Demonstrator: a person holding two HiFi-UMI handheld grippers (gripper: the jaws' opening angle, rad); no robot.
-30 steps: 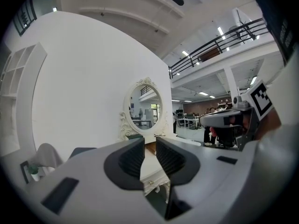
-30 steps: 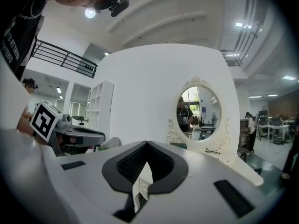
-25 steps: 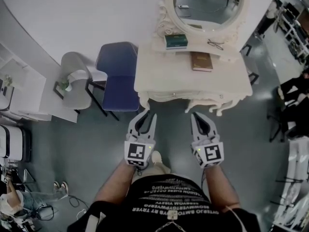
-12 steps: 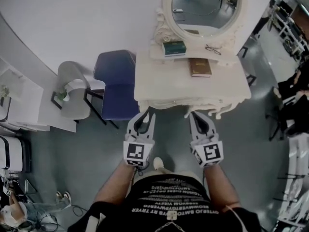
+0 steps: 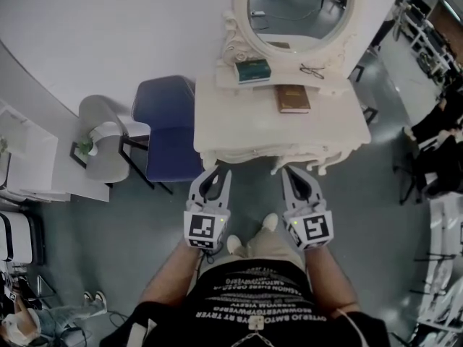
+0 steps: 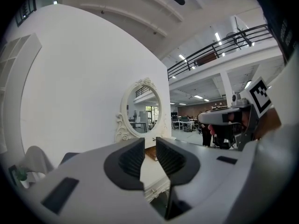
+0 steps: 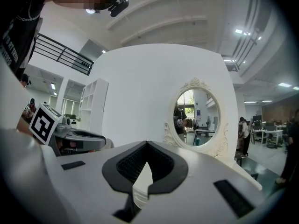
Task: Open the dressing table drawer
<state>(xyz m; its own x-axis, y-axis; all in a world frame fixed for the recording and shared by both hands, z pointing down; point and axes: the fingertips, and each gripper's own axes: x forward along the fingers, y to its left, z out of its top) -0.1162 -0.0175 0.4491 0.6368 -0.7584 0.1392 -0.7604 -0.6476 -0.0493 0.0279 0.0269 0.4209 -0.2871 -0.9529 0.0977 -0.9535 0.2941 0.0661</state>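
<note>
The cream dressing table (image 5: 239,118) with its oval mirror (image 5: 296,6) stands straight ahead. Its drawer front (image 5: 278,149) is closed, and the left gripper view shows it with a small knob (image 6: 153,190) between the jaws. My left gripper (image 5: 219,170) (image 6: 149,146) is just short of the table's front edge, open with nothing between its pads. My right gripper (image 5: 288,170) (image 7: 147,144) is level beside it, shut with its tips touching and nothing held. Neither gripper touches the table.
On the tabletop lie a brown book (image 5: 293,98), a green box (image 5: 253,71) and a pair of glasses (image 5: 312,69). A blue chair (image 5: 170,129) stands against the table's left side, with a pale chair (image 5: 105,139) beyond it. Desks and people are at the right edge.
In the head view the dressing table has drifted left and a little nearer as the person steps toward it. Both grippers advance with the body, and their jaws are unchanged.
</note>
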